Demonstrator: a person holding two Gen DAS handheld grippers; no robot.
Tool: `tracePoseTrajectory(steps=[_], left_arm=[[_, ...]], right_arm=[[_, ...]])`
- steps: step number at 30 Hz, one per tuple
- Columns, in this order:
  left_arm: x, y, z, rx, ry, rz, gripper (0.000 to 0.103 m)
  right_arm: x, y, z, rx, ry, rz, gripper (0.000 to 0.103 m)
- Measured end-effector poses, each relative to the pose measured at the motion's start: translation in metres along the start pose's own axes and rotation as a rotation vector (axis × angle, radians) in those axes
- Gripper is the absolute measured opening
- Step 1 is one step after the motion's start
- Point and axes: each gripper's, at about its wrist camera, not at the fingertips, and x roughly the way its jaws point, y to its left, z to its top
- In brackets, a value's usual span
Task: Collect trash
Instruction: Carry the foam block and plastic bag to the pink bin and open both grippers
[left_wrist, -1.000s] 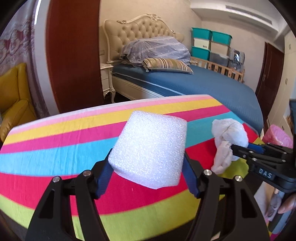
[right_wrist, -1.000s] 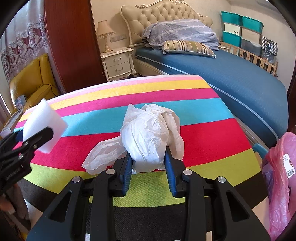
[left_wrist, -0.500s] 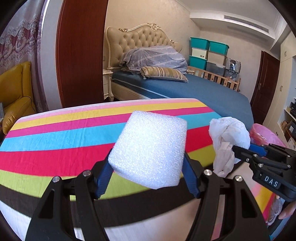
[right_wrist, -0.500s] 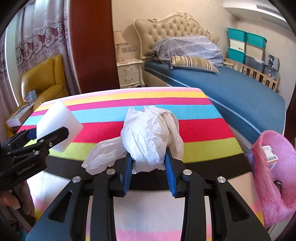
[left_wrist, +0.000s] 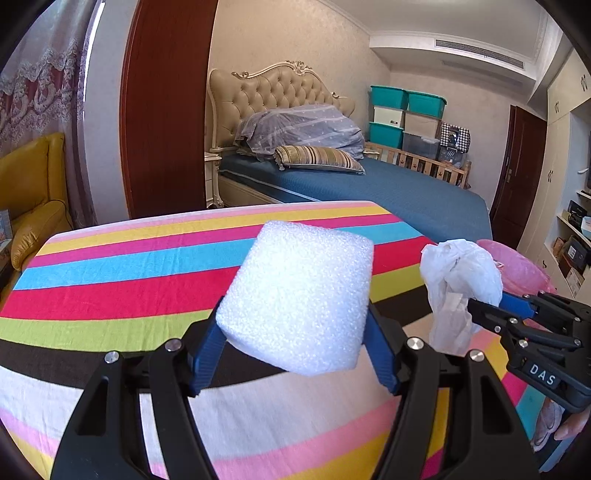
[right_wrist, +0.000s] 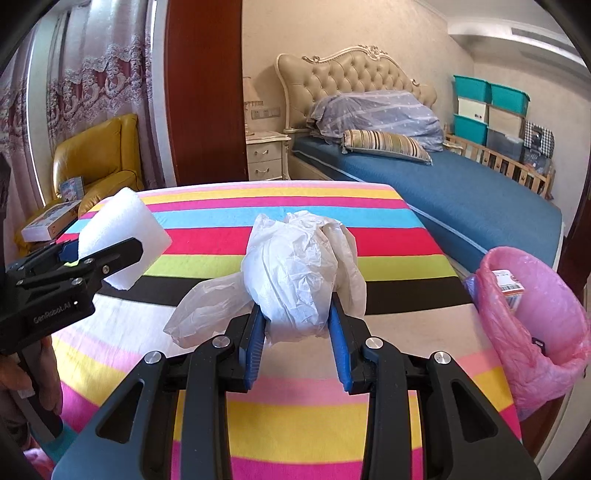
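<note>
A bedroom: a striped cloth covers the counter (right_wrist: 229, 424) in the foreground, with a blue bed (right_wrist: 461, 192) behind it. The landmark for the coming move is the bin lined with a pink bag (right_wrist: 535, 314), which stands just off the counter's right edge, below the level of its top, mouth upward, with a labelled packet already inside.

The right tongs (right_wrist: 297, 332) are clamped on a crumpled white plastic bag (right_wrist: 295, 273); the wad bulges up and forward out of the jaws, and a loose tail trails to the left, away from the bin. The wad has no strong long axis; its bulk runs roughly upright along the tongs. From it, the bin lies to the right and a little lower, near but not under it.

The left tongs (left_wrist: 295, 354) are clamped on a white foam block (left_wrist: 295, 299), gripped across its narrower width with the jaws set fairly wide. Its long axis runs forward and upward along the tongs, broad face toward the camera. It hangs above the counter, on the far side of the plastic wad from the bin; in the left wrist view the bin's pink bag (left_wrist: 517, 266) shows only past the wad (left_wrist: 461, 280) and the right tongs (left_wrist: 491, 306).

So the right hand is the nearer to the bin and, by my reading, should drop first. The foam then has to cross to the right, over where the wad is now, to reach the same mouth.
</note>
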Motion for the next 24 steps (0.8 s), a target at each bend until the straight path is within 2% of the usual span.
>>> tracePoseTrajectory(steps=[5,15,24], left_arm=[[-0.007,-0.007,-0.003,0.001,-0.011,-0.014,0.066],[-0.025,-0.036,-0.006,0.038,-0.043,-0.059,0.066],[-0.031,-0.081,-0.002,0.12,-0.055,-0.161,0.066]], right_arm=[[-0.024,-0.001,-0.009,-0.018,-0.026,-0.01,0.032],[-0.064,-0.027,-0.019,0.008,-0.079,-0.024,0.032],[-0.098,-0.074,-0.037,0.05,-0.116,-0.098,0.032]])
